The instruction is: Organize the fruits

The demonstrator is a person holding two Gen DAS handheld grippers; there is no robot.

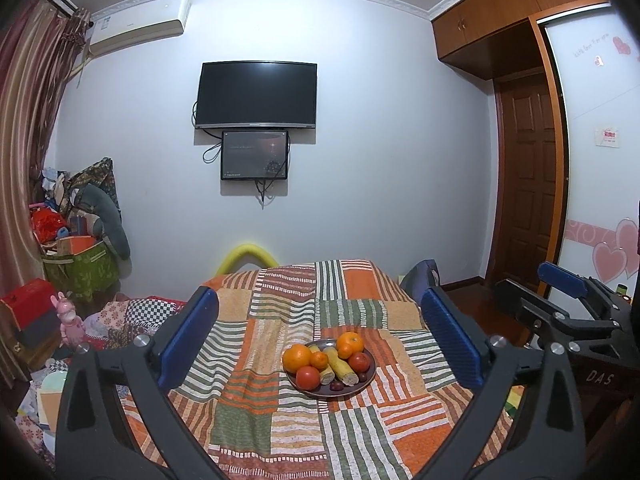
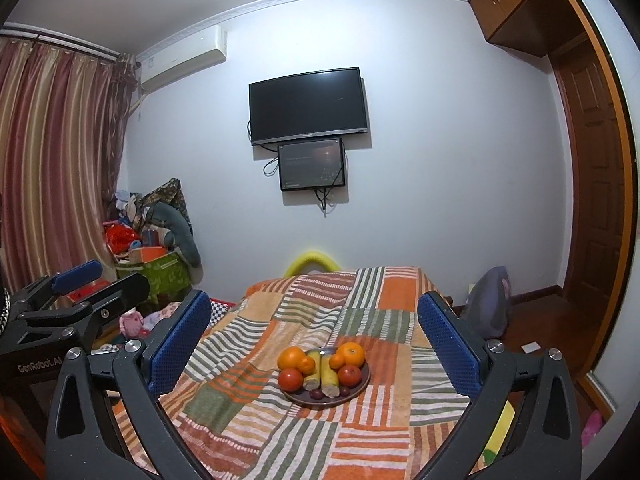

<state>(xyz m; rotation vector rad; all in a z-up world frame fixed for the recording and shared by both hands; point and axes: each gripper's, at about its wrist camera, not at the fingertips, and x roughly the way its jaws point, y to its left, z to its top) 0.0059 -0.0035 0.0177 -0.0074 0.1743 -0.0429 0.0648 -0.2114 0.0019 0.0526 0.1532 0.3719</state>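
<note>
Both hand-held grippers are hovering side by side over the near end of a bed covered with a patchwork blanket (image 1: 288,432) of orange, green and striped squares. The left hand-held gripper (image 1: 320,340) is standing with its blue-padded jaws spread as wide as they go, gripping nothing; the plate (image 1: 362,386) of fruit is showing in the gap between them but lies farther along the bed, well clear of the pads. The right hand-held gripper (image 2: 316,344) is likewise gaping fully open and empty, framing the same plate from slightly further right.

The dark round plate is sitting near the middle of the blanket, closer to the near edge of the bed than to the far edge by the wall. On it, fruit is piled close together: a large orange (image 1: 297,357) at the left rim, a second orange (image 1: 350,343) at the far right, a small mandarin (image 1: 319,360) between them, a red tomato (image 1: 308,377) at the near left, a red apple (image 1: 359,362) at the right, and two bananas (image 1: 340,366) lying lengthwise through the centre with their cut ends facing the near rim. A few dark grapes (image 1: 337,386) are resting at the near rim beside the banana ends.

On the wall beyond the far edge, a television (image 1: 257,95) is hanging above a smaller screen (image 1: 254,155).
</note>
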